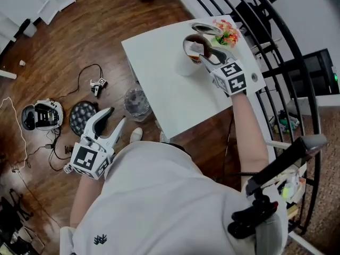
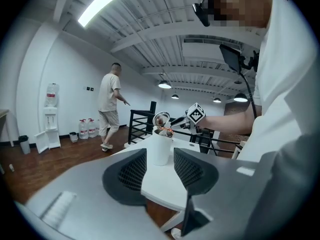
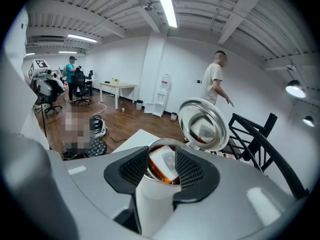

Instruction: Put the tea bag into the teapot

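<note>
**Tea bag is sitting in the teapot**

The tea bag (image 3: 162, 168) is lying inside the open teapot (image 3: 152, 204) at the bench's (image 1: 170, 89) far side. The right hand-held gripper (image 3: 161, 157) is hovering above, jaws apart, gripping nothing. The left hand-held gripper (image 2: 161, 167) is hanging open and empty. Seemingly only withdrawal is remaining.

Right gripper (image 1: 203, 56) extended, jaws apart; left gripper (image 1: 116, 116) lowered, jaws apart.

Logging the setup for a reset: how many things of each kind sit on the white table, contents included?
teapot: 1
tea bag, inside the teapot: 1
flower bunch: 1
Total: 3
</note>
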`<state>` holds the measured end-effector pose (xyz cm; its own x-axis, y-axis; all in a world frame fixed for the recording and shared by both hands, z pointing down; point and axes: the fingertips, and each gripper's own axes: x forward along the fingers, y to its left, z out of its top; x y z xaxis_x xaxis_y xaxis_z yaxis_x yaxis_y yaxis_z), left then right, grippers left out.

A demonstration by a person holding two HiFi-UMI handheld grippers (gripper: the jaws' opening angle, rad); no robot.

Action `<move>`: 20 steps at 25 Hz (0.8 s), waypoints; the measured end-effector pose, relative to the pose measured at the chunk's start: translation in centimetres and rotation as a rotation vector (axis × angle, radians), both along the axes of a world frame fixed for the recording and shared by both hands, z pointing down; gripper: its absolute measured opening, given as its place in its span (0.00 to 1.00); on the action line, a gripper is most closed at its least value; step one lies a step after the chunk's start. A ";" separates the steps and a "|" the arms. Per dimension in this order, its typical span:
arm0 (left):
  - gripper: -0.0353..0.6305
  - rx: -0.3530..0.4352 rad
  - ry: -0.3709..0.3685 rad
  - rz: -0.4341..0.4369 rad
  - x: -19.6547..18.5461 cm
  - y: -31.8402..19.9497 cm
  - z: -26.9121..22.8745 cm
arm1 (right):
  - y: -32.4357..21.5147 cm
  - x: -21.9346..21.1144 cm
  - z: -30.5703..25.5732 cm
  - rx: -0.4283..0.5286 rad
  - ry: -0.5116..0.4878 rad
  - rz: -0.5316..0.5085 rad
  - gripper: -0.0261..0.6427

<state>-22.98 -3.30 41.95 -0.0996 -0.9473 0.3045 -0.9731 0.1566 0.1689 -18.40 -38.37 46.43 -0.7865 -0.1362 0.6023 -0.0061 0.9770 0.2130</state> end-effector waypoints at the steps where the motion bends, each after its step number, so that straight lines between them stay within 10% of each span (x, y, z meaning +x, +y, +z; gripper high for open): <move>1: 0.31 0.004 0.002 0.017 -0.1 -0.1 0.1 | 0.8 0.6 -0.4 0.003 -0.006 0.009 0.28; 20: 0.31 -0.003 0.072 0.549 3.2 -1.2 3.0 | 21.5 18.4 -1.1 -0.138 -0.113 0.495 0.28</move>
<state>-19.81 -4.48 44.95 0.4302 -0.8533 0.2946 -0.8978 -0.3703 0.2384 -0.01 -16.90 45.34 -0.7094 -0.4336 0.5556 -0.4895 0.8703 0.0541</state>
